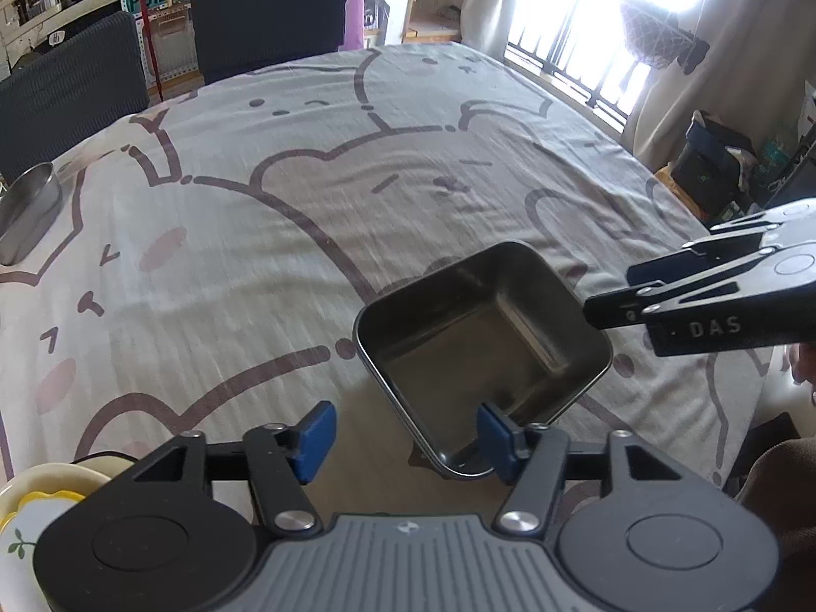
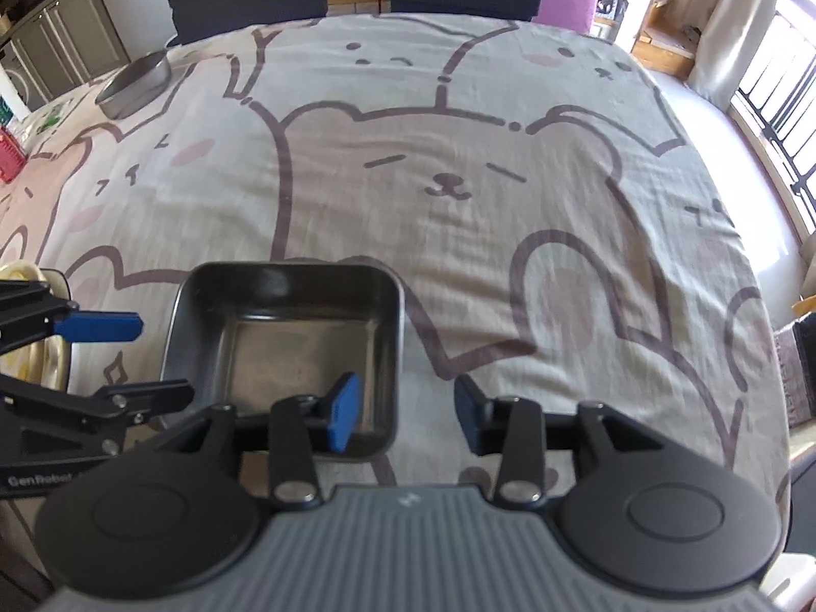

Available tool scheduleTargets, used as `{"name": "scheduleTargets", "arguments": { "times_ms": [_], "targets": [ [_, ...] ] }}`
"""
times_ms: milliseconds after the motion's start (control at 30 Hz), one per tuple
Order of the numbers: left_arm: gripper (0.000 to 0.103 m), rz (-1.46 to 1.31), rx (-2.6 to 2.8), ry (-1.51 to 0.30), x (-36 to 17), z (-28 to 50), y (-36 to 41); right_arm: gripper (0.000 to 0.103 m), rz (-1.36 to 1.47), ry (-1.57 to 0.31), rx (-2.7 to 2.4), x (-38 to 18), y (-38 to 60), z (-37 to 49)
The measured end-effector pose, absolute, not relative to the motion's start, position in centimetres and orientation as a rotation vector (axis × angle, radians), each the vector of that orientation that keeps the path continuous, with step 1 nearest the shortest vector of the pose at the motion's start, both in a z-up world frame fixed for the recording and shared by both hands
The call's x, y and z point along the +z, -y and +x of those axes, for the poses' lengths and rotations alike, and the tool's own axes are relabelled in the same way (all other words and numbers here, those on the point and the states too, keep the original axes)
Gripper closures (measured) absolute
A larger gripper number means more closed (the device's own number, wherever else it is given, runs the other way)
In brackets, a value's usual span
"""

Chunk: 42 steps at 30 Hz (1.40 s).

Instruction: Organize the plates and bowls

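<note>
A square dark metal tray point(image 1: 484, 336) rests on the bear-print tablecloth point(image 1: 255, 234). In the left wrist view my left gripper point(image 1: 403, 438) stands open, its right blue pad at the tray's near corner and its left pad well clear. My right gripper point(image 1: 612, 291) comes in from the right by the tray's far corner. In the right wrist view my right gripper point(image 2: 408, 415) is open astride the tray's point(image 2: 285, 336) right wall, left pad inside the tray and right pad outside, neither pressing. My left gripper point(image 2: 148, 357) shows at the tray's left side.
A round metal bowl point(image 1: 25, 214) point(image 2: 135, 84) sits at the far left of the table. Cream and yellow plates point(image 1: 41, 505) lie near my left gripper. Two dark chairs point(image 1: 265, 15) stand behind the table. The table edge point(image 2: 765, 336) drops off on the right.
</note>
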<state>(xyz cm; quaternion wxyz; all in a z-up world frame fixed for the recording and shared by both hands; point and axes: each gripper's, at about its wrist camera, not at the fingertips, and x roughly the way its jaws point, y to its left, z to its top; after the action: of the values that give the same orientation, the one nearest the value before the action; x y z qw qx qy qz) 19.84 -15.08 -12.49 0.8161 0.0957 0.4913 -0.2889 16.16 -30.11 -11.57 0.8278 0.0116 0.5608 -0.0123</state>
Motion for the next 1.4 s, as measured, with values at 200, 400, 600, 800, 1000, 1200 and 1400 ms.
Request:
{"name": "scheduleTargets", "arguments": {
  "times_ms": [200, 400, 600, 800, 1000, 1200, 1400],
  "targets": [
    [0.016, 0.171, -0.594, -0.996, -11.0, 19.6, 13.8, 0.03, 0.053, -1.113, -0.056, -9.8, 31.4, 14.7],
    [0.001, 0.12, -0.569, -0.923, -9.5, 19.9, 11.7, 0.001, 0.087, -0.998, -0.103, -8.0, 31.7, 14.0],
    [0.0, 0.105, -0.483, -0.861, -8.7, 20.9, 8.4, 0.0, 0.123, -0.918, -0.11, -7.2, 30.7, 15.2],
    [0.0, 0.068, -0.377, -0.811, -7.9, 22.4, 4.0, 0.0, 0.115, -0.84, -0.089, -6.7, 27.7, 17.5],
    [0.0, 0.016, -0.276, -0.785, -7.6, 23.7, -0.7, 0.0, 0.098, -0.792, -0.031, -6.7, 23.6, 20.7],
    [0.0, -0.017, -0.207, -0.776, -7.7, 24.8, -4.1, 0.0, 0.087, -0.767, 0.045, -6.5, 18.9, 23.9],
    [0.0, -0.054, -0.152, -0.774, -8.1, 27.1, -6.5, 0.0, 0.088, -0.759, 0.091, -7.1, 15.0, 27.6]
  ]
}}
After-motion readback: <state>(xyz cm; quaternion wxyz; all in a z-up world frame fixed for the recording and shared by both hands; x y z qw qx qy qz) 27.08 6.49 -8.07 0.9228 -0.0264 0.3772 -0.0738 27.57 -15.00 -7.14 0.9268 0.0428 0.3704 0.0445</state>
